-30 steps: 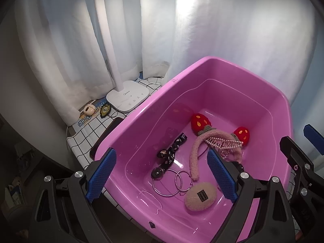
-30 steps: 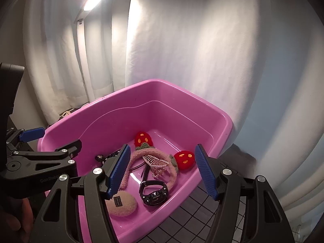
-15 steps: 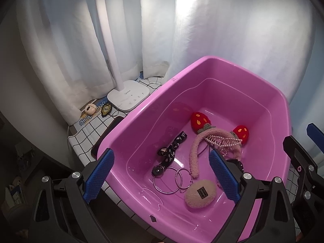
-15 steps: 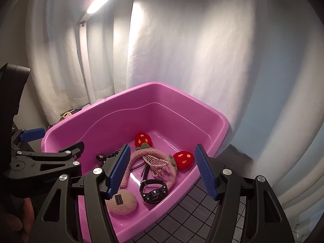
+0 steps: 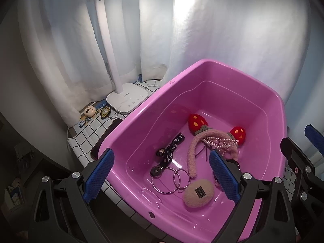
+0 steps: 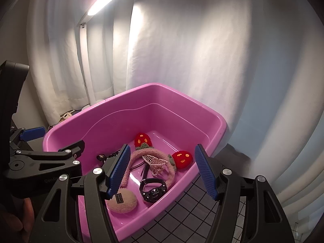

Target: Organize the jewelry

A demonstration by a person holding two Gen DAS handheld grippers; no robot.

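Observation:
A pink plastic tub (image 5: 204, 64) (image 6: 220, 125) holds the jewelry. Inside lie a fuzzy pink headband with red strawberries (image 5: 192, 154) (image 6: 145, 154), a pearl hair claw (image 5: 220, 141) (image 6: 155, 161), a black patterned hair tie (image 5: 171, 148), silver hoop bangles (image 5: 172, 180), a beige fuzzy hair clip (image 5: 198, 192) (image 6: 122, 199) and a black watch (image 6: 154, 188). My left gripper (image 5: 161, 178) is open and empty, above the tub's near side. My right gripper (image 6: 162, 172) is open and empty, above the tub's near right corner.
A white desk lamp (image 5: 127, 99) stands on the checked tablecloth (image 5: 89, 133) left of the tub, with a small cream case (image 5: 89, 111) and a badge (image 5: 105, 111) beside it. White curtains (image 6: 182, 50) hang behind. The left gripper (image 6: 50, 158) shows in the right wrist view.
Both grippers have drawn back and up a little from the tub, so it sits lower and smaller in both views. Both stay open and empty. The jewelry has not moved.

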